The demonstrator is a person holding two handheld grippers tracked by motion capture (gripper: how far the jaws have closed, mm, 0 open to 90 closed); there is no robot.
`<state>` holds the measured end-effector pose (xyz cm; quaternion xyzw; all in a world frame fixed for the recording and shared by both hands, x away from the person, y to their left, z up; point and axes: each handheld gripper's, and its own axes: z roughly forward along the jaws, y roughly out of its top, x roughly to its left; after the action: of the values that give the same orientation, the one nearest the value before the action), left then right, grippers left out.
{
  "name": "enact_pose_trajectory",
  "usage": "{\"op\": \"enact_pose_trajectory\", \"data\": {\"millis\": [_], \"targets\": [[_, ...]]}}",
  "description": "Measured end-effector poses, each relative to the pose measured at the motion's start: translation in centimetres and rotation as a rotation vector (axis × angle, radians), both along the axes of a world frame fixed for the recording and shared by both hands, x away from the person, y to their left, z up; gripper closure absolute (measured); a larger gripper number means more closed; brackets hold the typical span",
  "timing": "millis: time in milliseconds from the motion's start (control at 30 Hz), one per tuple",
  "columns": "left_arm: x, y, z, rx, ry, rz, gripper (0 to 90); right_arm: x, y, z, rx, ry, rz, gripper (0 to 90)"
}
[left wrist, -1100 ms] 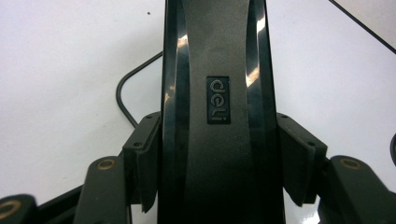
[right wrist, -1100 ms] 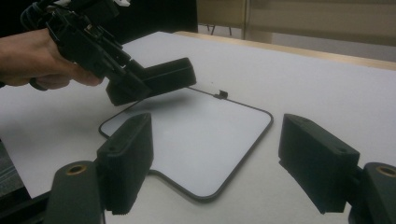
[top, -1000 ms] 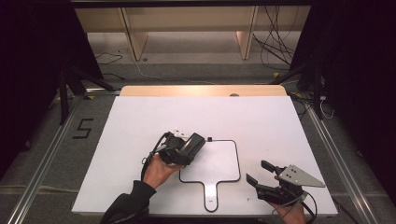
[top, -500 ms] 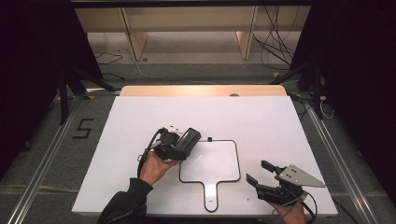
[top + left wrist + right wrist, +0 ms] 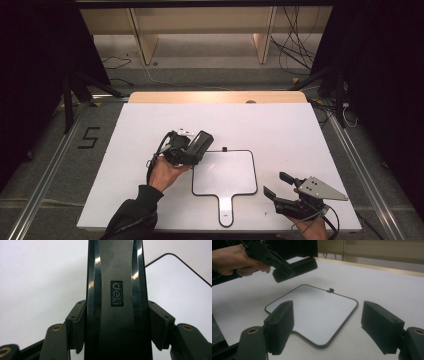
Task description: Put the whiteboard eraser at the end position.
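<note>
A black eraser [image 5: 116, 300] is clamped between the left gripper [image 5: 192, 146]'s jaws, raised off the table just beyond the whiteboard [image 5: 225, 172]'s ten-o'clock corner. The right gripper [image 5: 280, 184] is held wide open and empty at the board's four o'clock. If the eraser is pressed down tilted, the unsecured board may be pushed askew.

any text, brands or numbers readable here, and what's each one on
"deli": embossed on the black eraser clamped in the left gripper, seen in the left gripper view.
"5": marked on the grey floor left of the table, seen in the high view.
The whiteboard bears no writing.
</note>
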<state>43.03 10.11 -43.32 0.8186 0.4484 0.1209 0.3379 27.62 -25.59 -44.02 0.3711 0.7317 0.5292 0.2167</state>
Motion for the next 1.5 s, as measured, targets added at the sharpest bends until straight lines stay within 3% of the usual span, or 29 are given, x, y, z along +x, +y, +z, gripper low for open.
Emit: {"op": "enact_pose_trajectory", "data": {"millis": [467, 933, 1367, 1500], "targets": [[3.1, -1.0, 0.5, 0.000, -0.013, 0.018, 40.1, -0.1, -0.1, 0.0, 0.002, -0.001, -0.004, 27.2], [6.3, -2.7, 0.9, 0.027, -0.032, 0.013, 40.1, -0.1, -0.1, 0.0, -0.001, 0.000, -0.001, 27.2], [7.8, -3.8, 0.2, 0.051, -0.025, 0.003, 40.1, -0.1, 0.0, 0.0, -0.001, 0.003, 0.003, 27.2], [8.3, -4.0, 0.0, 0.042, -0.019, 0.013, 40.1, 0.0, 0.0, -0.1, 0.000, 0.004, 0.004, 27.2]]}}
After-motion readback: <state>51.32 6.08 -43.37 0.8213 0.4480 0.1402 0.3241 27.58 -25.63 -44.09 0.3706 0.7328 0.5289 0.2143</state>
